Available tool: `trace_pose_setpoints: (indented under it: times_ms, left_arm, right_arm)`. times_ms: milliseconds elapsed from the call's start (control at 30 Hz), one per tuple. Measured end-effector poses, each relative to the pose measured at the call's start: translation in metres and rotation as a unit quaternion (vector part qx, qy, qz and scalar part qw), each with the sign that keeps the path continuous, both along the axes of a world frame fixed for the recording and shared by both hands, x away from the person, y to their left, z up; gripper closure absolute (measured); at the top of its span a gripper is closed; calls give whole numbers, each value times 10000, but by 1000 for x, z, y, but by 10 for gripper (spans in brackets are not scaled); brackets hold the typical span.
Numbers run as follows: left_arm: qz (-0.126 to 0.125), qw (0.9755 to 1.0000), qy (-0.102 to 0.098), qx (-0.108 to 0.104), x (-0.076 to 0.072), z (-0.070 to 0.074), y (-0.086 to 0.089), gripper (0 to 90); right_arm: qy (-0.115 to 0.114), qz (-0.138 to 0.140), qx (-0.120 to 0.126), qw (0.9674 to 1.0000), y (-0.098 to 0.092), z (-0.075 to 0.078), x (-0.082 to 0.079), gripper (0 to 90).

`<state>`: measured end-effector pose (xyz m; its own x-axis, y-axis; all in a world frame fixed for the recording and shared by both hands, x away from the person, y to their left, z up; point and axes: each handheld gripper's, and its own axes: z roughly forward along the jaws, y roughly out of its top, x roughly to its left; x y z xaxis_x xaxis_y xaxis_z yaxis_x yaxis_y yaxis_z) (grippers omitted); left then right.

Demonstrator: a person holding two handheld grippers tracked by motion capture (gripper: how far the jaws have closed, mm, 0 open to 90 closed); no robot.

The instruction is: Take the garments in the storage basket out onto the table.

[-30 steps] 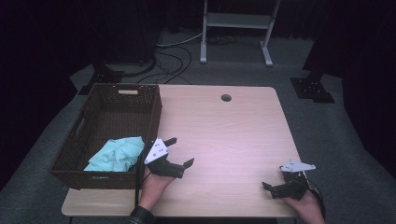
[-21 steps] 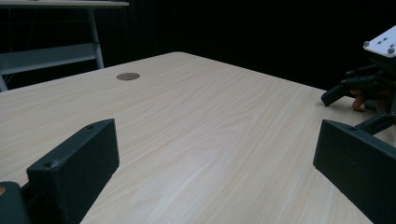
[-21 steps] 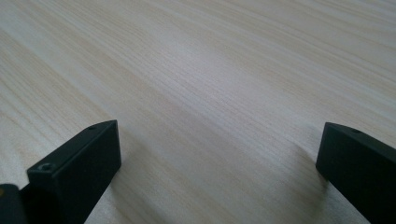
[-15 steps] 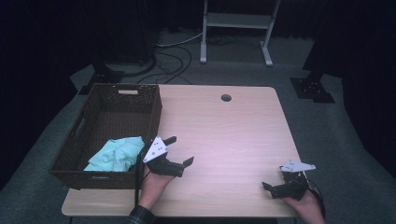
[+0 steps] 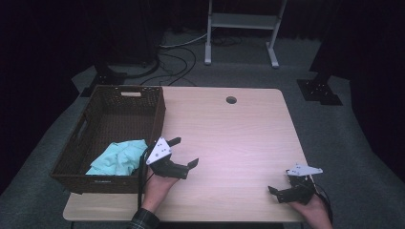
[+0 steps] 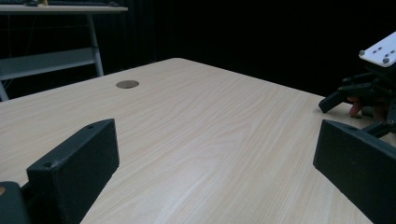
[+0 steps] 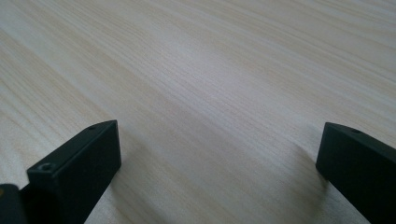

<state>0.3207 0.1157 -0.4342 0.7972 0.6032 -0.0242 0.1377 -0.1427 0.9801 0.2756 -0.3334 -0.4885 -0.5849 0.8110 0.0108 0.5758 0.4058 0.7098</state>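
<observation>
Crumpled light-green cloth (image 5: pixel 118 158) inside dark woven wicker basket (image 5: pixel 86 129) at desk's (image 5: pixel 229 143) left edge, just left of left gripper (image 5: pixel 184 153), jaws wide apart, holding nothing; right gripper (image 5: pixel 279 192) spread open, empty, far off near front right corner

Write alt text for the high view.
A person's two open black two-jaw grippers, left gripper and right gripper, rest apart on a light wooden table; left of them, a dark woven wicker basket holds a crumpled turquoise cloth.
</observation>
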Motion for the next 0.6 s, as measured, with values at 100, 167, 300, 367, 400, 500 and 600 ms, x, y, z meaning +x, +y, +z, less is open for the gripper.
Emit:
trace_pose_setpoints:
  times_ms: [100,167,300,367,400,500,600]
  left_arm:
    - [2,10000,-28,-55,0,2,0,0]
    - [-9,10000,-23,-17,1,3,0,0]
    - [-16,10000,-47,-24,0,5,0,0]
    - [-13,10000,-58,-25,0,6,0,0]
    - [-8,10000,-65,-19,1,7,0,0]
    - [0,10000,-86,-36,1,9,0,0]
    - [4,9999,-96,-59,2,11,0,0]
  right_arm:
    - [1,-1,0,10000,0,0,0,0]
    - [1,0,0,10000,0,0,0,0]
    - [0,0,1,10000,0,0,0,0]
    - [0,0,0,10000,0,0,0,0]
    - [1,-1,0,10000,0,0,0,0]
    - [0,-1,0,10000,0,0,0,0]
    - [1,-1,0,10000,0,0,0,0]
